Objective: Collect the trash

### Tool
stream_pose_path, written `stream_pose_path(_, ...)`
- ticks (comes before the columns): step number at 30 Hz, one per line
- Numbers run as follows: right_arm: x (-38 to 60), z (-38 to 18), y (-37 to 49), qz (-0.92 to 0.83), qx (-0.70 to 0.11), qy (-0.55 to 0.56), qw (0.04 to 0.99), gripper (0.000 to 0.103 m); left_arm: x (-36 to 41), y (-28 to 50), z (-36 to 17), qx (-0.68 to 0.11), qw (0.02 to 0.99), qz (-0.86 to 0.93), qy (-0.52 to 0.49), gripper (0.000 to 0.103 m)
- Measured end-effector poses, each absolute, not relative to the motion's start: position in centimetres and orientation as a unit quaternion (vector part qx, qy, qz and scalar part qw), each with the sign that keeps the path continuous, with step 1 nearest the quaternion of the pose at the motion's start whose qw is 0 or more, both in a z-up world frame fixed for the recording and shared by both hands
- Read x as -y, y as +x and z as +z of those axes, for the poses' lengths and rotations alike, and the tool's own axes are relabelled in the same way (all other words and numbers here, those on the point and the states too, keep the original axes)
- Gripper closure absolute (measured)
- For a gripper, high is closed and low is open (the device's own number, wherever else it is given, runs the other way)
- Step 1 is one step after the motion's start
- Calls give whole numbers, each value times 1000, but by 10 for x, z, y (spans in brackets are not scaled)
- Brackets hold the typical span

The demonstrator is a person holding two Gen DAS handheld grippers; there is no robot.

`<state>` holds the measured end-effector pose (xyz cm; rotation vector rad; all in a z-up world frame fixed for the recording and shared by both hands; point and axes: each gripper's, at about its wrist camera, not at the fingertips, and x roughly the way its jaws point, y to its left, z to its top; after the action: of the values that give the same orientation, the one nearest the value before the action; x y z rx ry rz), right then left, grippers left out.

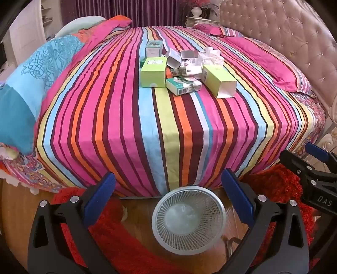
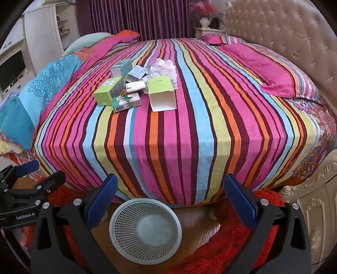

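A bed (image 1: pixel 168 126) under a striped sheet fills the room ahead, with a tufted headboard (image 1: pixel 284 27) at right, purple curtains (image 2: pixel 137 19) behind, and a white mesh wastebasket (image 1: pixel 189 219) (mouth up) on the wooden floor at its foot. The trash pile (image 1: pixel 185 69) sits mid-bed; its open lime carton (image 2: pixel 161 94) lies flat, long axis toward the foot, open end nearest. Left gripper (image 1: pixel 168 200) and right gripper (image 2: pixel 170 202) both gape wide, empty; only the right view shows the television (image 2: pixel 12 67).
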<state>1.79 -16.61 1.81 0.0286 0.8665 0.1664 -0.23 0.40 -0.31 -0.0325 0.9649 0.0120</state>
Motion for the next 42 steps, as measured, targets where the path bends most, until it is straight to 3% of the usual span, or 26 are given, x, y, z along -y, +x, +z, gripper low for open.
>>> stream_pose_path(42, 164, 17, 16, 87, -407, 2, 909, 7, 0, -4, 1, -458, 889, 10, -4, 6)
